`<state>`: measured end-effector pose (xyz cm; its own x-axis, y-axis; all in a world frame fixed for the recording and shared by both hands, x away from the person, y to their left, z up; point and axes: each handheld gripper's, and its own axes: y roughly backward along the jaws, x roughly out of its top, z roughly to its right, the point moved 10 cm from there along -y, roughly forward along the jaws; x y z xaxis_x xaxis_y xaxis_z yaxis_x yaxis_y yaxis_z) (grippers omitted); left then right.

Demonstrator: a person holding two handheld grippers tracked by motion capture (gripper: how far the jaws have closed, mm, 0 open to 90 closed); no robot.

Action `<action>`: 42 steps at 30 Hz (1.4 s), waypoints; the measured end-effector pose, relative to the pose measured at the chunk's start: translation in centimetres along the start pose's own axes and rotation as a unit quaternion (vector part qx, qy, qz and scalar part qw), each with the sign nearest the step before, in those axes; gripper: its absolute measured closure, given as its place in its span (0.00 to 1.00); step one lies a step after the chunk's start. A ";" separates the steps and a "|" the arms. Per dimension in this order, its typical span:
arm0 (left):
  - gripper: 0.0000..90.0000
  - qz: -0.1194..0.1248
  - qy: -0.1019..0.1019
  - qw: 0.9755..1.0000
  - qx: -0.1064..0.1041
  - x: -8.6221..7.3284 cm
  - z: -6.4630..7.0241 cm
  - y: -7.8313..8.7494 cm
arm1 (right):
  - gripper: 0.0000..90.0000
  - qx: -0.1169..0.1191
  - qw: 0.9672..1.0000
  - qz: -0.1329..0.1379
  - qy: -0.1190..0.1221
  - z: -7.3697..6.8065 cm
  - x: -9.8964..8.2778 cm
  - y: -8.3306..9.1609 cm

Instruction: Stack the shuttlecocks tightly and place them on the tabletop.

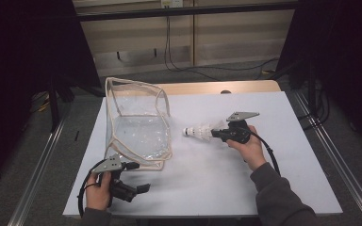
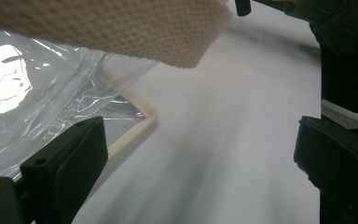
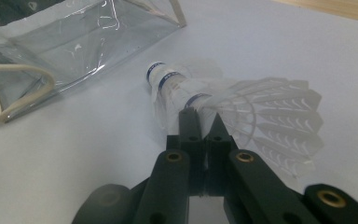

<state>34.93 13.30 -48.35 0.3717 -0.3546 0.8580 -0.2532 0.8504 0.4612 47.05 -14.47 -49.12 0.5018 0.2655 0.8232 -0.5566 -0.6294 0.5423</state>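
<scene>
Shuttlecocks [image 1: 199,130] over white table [image 1: 226,179]

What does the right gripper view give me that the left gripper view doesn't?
Right gripper view alone: the right gripper, jaws shut on the feathers of nested white shuttlecocks with blue-banded corks. Left gripper view alone: the left gripper, jaws wide apart with nothing between them, and a woven cream strap close above. Both: the clear plastic bag with cream trim, on the white table.

A stack of white feathered shuttlecocks [image 3: 200,100] with blue-banded cork tips lies level, tips pointing toward the clear plastic bag [image 1: 136,127]. The bag, edged in cream trim, stands open on the white table, just beside them.
</scene>
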 end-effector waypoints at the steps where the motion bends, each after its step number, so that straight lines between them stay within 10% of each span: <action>1: 0.03 0.001 0.001 1.000 0.000 0.0 0.0 0.0 | 0.99 0.000 1.000 0.000 0.000 0.0 0.0 0.0; 42: 0.03 0.000 0.004 1.000 0.000 -0.1 0.0 0.0 | 0.89 -0.003 1.000 -0.023 0.007 -0.2 -0.7 -1.1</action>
<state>34.88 13.31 -48.43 0.3789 -0.3506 0.8564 -0.2527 0.8511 0.4602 47.18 -13.77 -50.23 0.5167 0.3044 0.8002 -0.5373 -0.6124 0.5799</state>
